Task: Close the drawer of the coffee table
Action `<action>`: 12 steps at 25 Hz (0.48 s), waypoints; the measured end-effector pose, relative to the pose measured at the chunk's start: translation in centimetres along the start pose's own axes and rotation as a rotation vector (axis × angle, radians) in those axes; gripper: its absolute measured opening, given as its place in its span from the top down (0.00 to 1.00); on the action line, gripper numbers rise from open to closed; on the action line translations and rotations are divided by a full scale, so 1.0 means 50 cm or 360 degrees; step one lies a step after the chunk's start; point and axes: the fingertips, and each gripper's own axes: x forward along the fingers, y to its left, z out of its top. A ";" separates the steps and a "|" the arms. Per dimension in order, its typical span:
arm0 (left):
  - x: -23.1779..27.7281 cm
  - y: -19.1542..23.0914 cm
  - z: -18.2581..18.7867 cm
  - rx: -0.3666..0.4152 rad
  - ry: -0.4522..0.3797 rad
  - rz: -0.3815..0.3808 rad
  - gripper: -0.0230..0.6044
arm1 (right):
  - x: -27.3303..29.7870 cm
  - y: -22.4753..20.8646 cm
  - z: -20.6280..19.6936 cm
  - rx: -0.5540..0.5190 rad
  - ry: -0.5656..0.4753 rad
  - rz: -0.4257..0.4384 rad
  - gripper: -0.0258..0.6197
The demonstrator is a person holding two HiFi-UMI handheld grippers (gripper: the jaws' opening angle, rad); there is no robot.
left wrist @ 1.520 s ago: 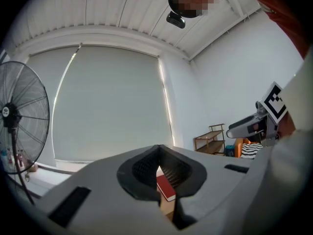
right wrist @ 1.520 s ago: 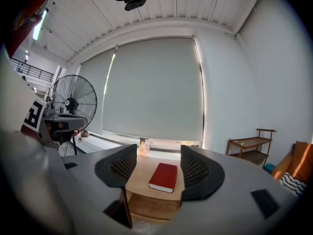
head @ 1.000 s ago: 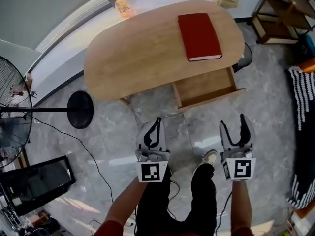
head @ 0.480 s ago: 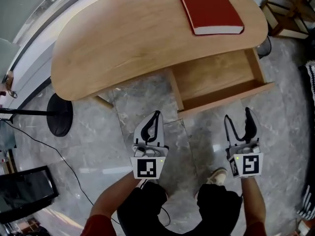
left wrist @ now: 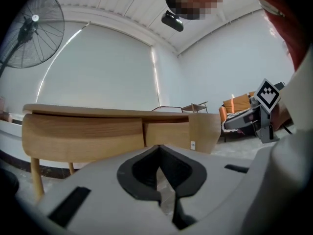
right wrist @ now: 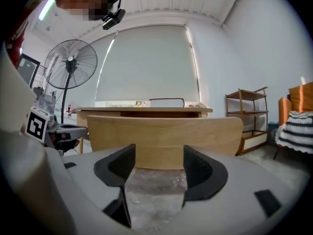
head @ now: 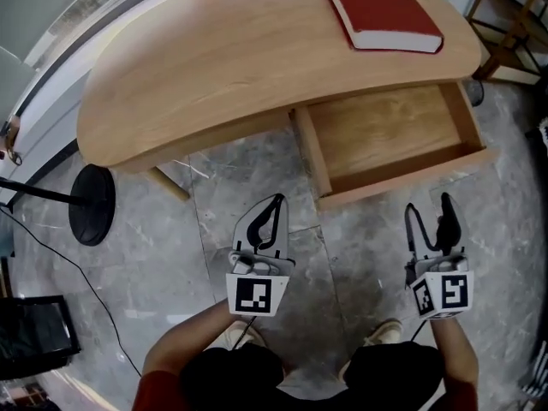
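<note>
Likely to jam from an off-centre push: drawer (head: 407, 181) pulled well out of the coffee table (head: 214, 75), so some risk of skewing in its slot if pressed near one end of the front panel only. Could also ride over the panel's top edge if met too high, or duck under it if met too low, with nothing but spread jaw tips for contact. Best to square up on the panel's middle first. Little threat to the red book (head: 381, 11) at the top right of the frame, flat on the tabletop behind the opening, short of a hard slam.

Right gripper (head: 431, 210): jaws apart, nothing between them, at the lower right of the head view. Sits just below the drawer's front panel in that frame, near it but not touching, with bare floor (head: 368, 229) between. Faces the panel nearly square-on in the right gripper view, wood filling the middle beyond the tips.

Left gripper (head: 274, 205): jaws together, empty, at lower centre, below and left of the drawer's near left corner.

Drawer itself: empty, at centre right, open toward the bottom of the frame.
</note>
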 end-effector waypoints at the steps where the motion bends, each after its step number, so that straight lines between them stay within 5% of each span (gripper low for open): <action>1: -0.002 0.001 -0.001 -0.0004 -0.0001 0.0006 0.95 | 0.002 -0.001 -0.003 0.0026 -0.0004 -0.0014 0.53; 12: -0.015 -0.016 -0.003 -0.0007 0.0012 -0.0011 0.95 | 0.024 0.062 -0.013 -0.0048 0.0017 0.0060 0.52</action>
